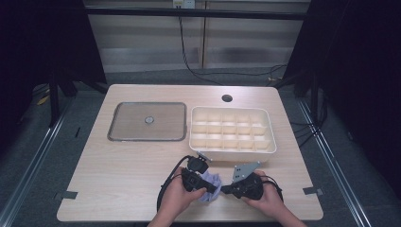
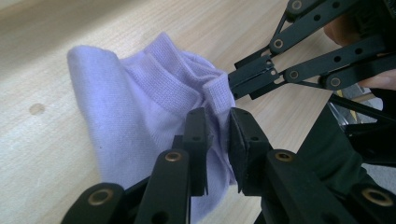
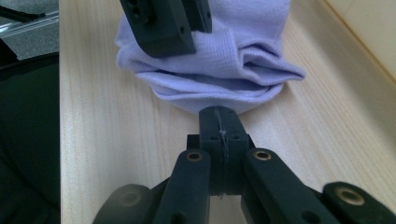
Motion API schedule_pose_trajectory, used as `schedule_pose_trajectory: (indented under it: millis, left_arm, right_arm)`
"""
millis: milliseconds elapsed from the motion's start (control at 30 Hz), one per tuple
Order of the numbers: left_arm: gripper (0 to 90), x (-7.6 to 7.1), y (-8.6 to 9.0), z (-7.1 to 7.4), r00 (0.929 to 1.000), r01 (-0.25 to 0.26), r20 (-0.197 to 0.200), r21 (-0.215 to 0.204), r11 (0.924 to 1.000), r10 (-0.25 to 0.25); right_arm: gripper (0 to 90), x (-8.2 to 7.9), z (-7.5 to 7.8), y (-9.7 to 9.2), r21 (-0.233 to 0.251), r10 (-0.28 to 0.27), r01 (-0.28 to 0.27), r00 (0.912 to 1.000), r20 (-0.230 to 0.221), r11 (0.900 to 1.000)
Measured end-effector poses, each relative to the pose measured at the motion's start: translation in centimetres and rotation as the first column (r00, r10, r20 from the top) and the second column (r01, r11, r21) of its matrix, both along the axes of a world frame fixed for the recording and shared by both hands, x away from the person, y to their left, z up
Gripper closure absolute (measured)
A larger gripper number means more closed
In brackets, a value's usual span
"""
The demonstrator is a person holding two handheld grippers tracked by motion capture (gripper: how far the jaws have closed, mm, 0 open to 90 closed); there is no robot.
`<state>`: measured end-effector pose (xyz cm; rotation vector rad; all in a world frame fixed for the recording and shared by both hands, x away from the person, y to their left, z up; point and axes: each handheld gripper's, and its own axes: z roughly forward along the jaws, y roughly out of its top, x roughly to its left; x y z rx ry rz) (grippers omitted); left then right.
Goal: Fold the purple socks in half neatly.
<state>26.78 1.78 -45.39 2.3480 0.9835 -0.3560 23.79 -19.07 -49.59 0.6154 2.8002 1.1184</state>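
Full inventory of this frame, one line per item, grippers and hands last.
Lilac knitted sock: 1, pale purple, bunched on the table's near edge between the grippers.
Cream plastic divided organiser box: 1, cream, right of centre, compartments look empty.
Grey square metal-framed tray: 1, grey, left of the box, small round disc at its middle.
Light wooden table: 1, pale wood, round cable hole at the far edge.
Left gripper: 1, black, jaws slightly apart around sock fabric.
Right gripper: 1, black, shut, tips at the sock's edge.
Hands: 2, bottom edge.
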Motion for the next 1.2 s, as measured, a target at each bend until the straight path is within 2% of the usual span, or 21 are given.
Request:
schedule_pose_trajectory:
  millis: [433,600,733,833,867,967,1200]
  left_arm:
    - [74.3,0.2,0.2,0.5,1.0000,-0.001,0.009,-0.007,1.0000,0.001]
    - [73.9,0.4,0.6,1.2,0.9996,-0.011,0.025,-0.023,0.9997,0.011]
    - [76.5,0.6,0.9,1.6,0.9988,-0.028,0.041,-0.008,0.9996,0.029]
    - [82.2,0.9,1.1,1.1,0.9970,-0.057,0.053,0.022,0.9981,0.056]
    - [84.1,1.0,1.2,0.9,0.9969,-0.052,0.061,0.041,0.9978,0.049]
    - [86.9,1.3,1.1,0.2,0.9957,-0.062,0.073,0.061,0.9962,0.057]
    - [86.4,1.0,0.3,-1.2,0.9968,-0.043,0.071,0.088,0.9951,0.037]
  right_arm:
    - [90.0,0.0,0.0,0.0,0.000,0.002,-0.002,1.0000,0.001,1.0000]
    - [90.0,0.0,0.0,0.0,-0.002,0.002,-0.002,1.0000,-0.002,1.0000]
    - [90.0,0.0,0.0,0.0,-0.001,0.005,-0.005,1.0000,0.004,1.0000]
    - [90.0,0.0,0.0,0.0,-0.005,0.004,-0.004,1.0000,0.006,1.0000]
    - [90.0,0.0,0.0,0.0,-0.005,0.004,-0.004,1.0000,0.006,1.0000]
    - [90.0,0.0,0.0,0.0,-0.003,0.004,-0.004,1.0000,0.003,1.0000]
    - [90.0,0.0,0.0,0.0,-0.005,0.004,-0.004,1.0000,0.005,1.0000]
